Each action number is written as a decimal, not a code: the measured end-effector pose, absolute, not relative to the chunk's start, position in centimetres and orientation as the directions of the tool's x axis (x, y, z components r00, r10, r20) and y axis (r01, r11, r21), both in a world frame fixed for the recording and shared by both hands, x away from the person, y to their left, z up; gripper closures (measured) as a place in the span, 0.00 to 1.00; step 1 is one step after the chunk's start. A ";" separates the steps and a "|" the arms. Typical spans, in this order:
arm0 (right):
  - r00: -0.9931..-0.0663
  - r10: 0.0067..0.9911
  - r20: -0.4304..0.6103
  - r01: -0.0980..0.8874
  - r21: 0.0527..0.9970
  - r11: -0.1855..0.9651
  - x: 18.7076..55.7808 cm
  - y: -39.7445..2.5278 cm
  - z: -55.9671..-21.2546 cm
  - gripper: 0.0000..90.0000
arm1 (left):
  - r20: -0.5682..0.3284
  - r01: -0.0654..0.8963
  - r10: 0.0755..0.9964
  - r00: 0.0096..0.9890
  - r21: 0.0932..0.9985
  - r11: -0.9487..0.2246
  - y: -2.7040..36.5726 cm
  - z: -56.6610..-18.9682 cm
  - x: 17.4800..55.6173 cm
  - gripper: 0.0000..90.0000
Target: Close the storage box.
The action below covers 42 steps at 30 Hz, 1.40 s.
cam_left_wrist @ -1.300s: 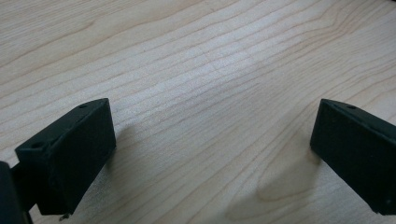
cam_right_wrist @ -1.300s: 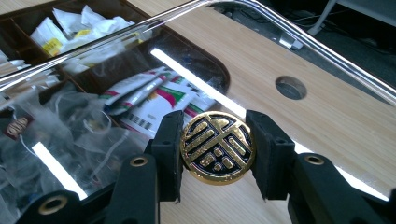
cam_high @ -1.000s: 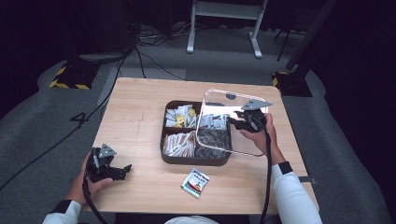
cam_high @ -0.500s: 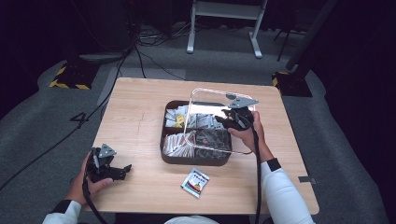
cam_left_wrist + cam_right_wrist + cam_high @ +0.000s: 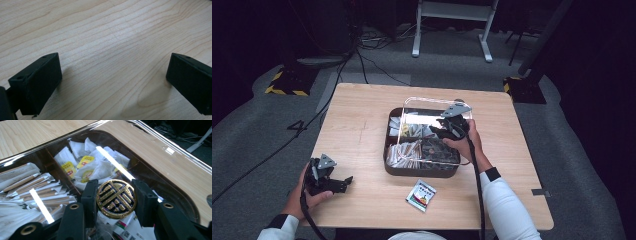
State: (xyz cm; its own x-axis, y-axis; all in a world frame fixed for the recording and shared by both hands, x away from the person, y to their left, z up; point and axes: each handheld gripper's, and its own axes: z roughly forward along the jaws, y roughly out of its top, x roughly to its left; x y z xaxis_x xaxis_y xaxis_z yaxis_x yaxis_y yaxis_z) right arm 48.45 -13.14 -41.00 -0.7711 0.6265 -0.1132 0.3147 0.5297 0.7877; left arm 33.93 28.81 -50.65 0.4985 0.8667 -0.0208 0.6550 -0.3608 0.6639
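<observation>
Nearest the person, the left claw point(image 5: 343, 182) rests low on the worktop point(image 5: 357, 130) at its front left corner, jaws spread wide with bare wood grain between them in the left gripper view. A little farther in, a small white sachet point(image 5: 421, 195) lies flat on the wood, just in front of the dark tray point(image 5: 388, 150) and apart from it. The tray sits at the middle of the worktop and is split into compartments: the near, wide one holds a heap of long paper-wrapped sticks point(image 5: 409, 152) on its left side and darker packets to the right; the far compartments hold white and yellow tea-bag sachets point(image 5: 86, 166), loosely piled. Over the tray hangs a clear lid point(image 5: 412, 107), roughly level and covering most of the tray, its far edge reaching a bit past the tray's back wall; whether it touches the rim cannot be told. The right claw point(image 5: 116, 198) is clamped on the lid's round gold-and-black knob point(image 5: 116, 198), one jaw pressed on each side, above the right part of the tray. Beyond the worktop lie grey floor point(image 5: 452, 65) and cables point(image 5: 372, 45).
</observation>
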 end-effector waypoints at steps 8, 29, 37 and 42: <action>-0.782 0.613 -0.114 0.311 0.780 0.542 48.4 -11.8 -41.5 0.66 | -0.021 0.655 0.867 0.498 0.664 -0.360 28.8 -50.7 33.9 0.00; -0.797 0.593 -0.110 0.322 0.753 0.573 48.9 -8.6 -42.8 0.66 | -0.021 0.654 0.866 0.500 0.664 -0.362 28.8 -50.7 33.9 0.00; -0.799 0.597 -0.079 0.353 0.742 0.570 49.3 -8.6 -43.5 0.66 | -0.022 0.654 0.866 0.500 0.664 -0.362 28.8 -50.7 33.9 0.00; -0.805 0.590 -0.068 0.357 0.739 0.572 49.0 -8.7 -43.5 0.66 | -0.021 0.654 0.866 0.500 0.664 -0.361 28.8 -50.7 33.9 0.00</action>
State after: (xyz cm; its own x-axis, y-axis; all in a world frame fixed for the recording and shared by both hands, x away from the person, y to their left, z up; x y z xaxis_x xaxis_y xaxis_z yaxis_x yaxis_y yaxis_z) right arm 49.00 -8.73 -43.54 -0.8047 0.5899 -0.0677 0.3568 0.5715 0.7389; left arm 33.91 28.82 -50.66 0.5000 0.8658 -0.0214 0.6542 -0.3614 0.6644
